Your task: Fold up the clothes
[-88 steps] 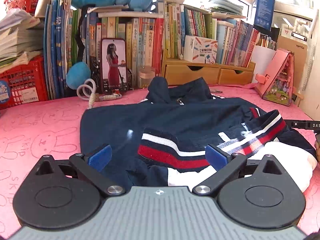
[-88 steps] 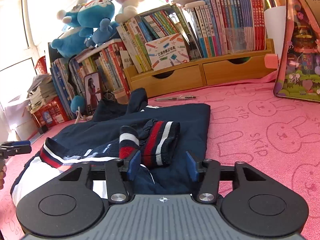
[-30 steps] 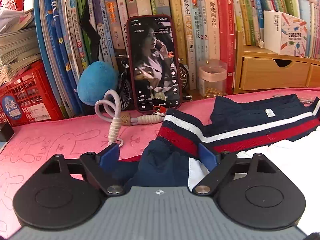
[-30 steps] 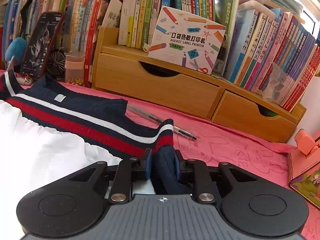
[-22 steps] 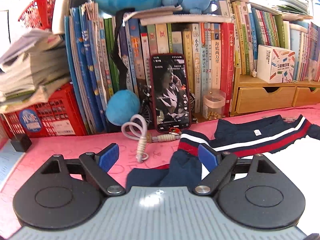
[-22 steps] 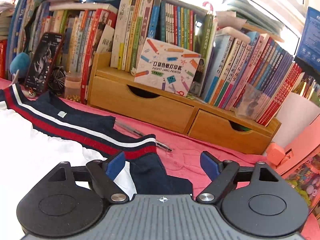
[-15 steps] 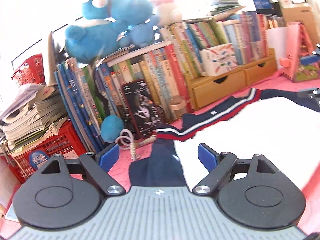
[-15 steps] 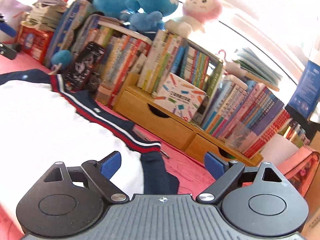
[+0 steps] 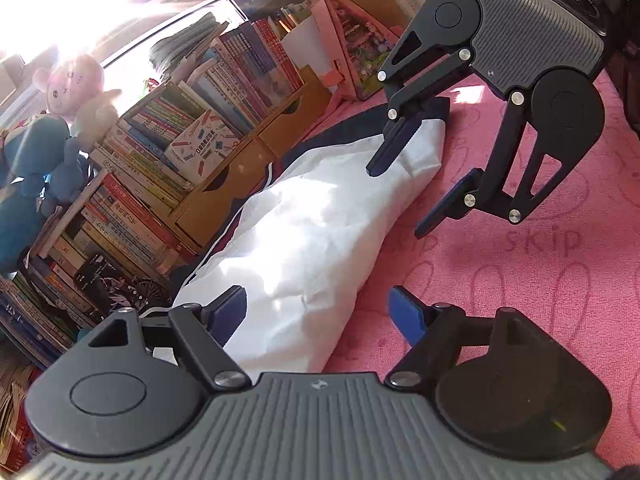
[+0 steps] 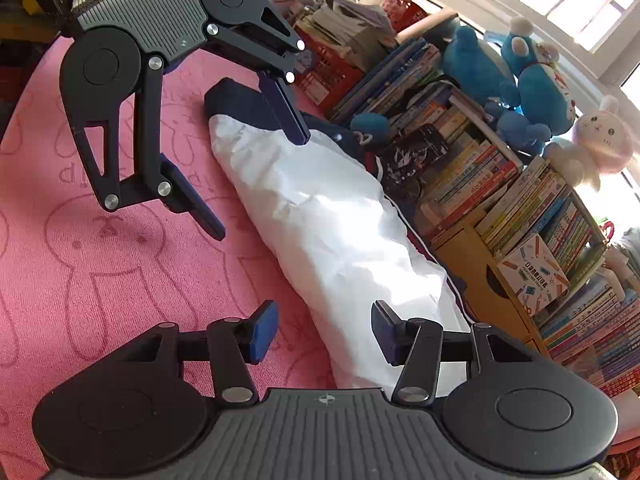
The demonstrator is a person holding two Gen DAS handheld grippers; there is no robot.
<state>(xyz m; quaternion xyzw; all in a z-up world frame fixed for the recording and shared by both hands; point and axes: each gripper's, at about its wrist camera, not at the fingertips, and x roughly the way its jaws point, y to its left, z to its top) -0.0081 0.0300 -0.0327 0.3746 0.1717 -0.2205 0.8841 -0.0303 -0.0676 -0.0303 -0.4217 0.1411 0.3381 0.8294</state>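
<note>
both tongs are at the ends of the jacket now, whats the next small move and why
Probably close both tongs on the near edge of the jacket. Left tongs and right tongs have just been closing, straddle that edge at opposite ends, and grip nothing yet.

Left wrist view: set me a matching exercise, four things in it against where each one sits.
Things:
1. folded garment
2. pink rabbit plush
3. label printer box
4. phone

Places:
A. on top of the books
B. low down, leaning against the books
C. lying on the pink mat
D. standing on the wooden drawer unit

Pairs: 1-C, 2-A, 3-D, 4-B
</note>
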